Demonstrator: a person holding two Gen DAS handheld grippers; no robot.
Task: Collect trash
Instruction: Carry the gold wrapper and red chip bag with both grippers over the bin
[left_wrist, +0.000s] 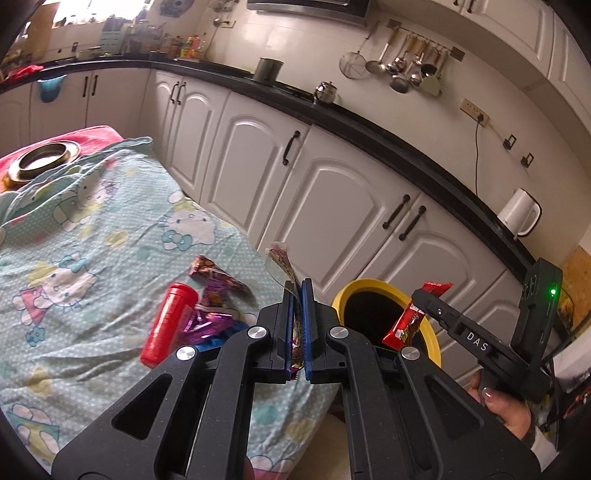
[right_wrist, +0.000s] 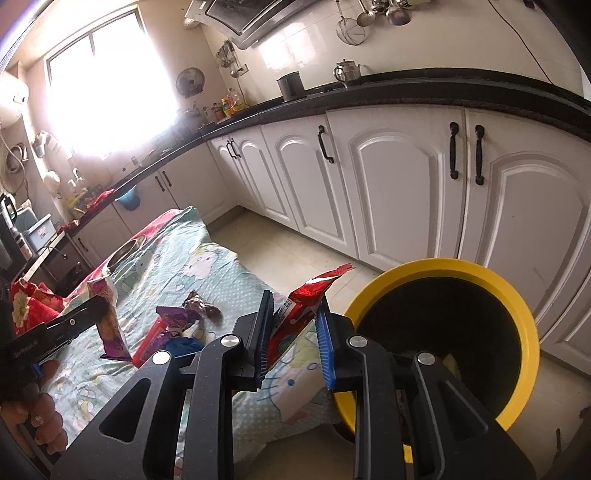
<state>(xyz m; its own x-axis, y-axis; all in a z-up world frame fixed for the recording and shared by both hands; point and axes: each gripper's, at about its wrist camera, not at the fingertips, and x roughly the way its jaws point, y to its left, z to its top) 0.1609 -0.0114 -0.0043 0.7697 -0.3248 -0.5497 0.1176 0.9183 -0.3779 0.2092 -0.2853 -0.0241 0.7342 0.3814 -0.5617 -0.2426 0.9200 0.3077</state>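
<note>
Left hand-held gripper: jaws fully closed on a thin printed wrapper, which sticks up past the tips and trails down between the pads. Sits just beside the yellow-rimmed bin, on the bed side, not over the opening yet.

Right hand-held gripper: jaws narrowly apart, clamped on a red snack packet. In left wrist view the packet hangs over the bin mouth; judged ready to drop.

Bin stands on the floor at the bed's foot corner, touching or nearly touching the sheet; can't tell which.

Still on the bed, all on the far side from the bin:
- red tube, lying flat, nearest of the pile
- purple foil wrappers, crumpled, touching the tube
- brown wrapper, just beyond the purple ones
- blue scrap, partly hidden by gripper

Metal dish well away from the bin, at the bed's far end; prob not trash.

Handling, judged:
- wrappers: v light, floppy, slick foil. Pinch at a crimped end or a fold, pads full on; may cling to the pads on release.
- tube: rigid, smooth, will roll on soft sheet. Take across the mid-body, square to its axis.
- sheet is loose; risk of pinching fabric w/ low grabs.
</note>
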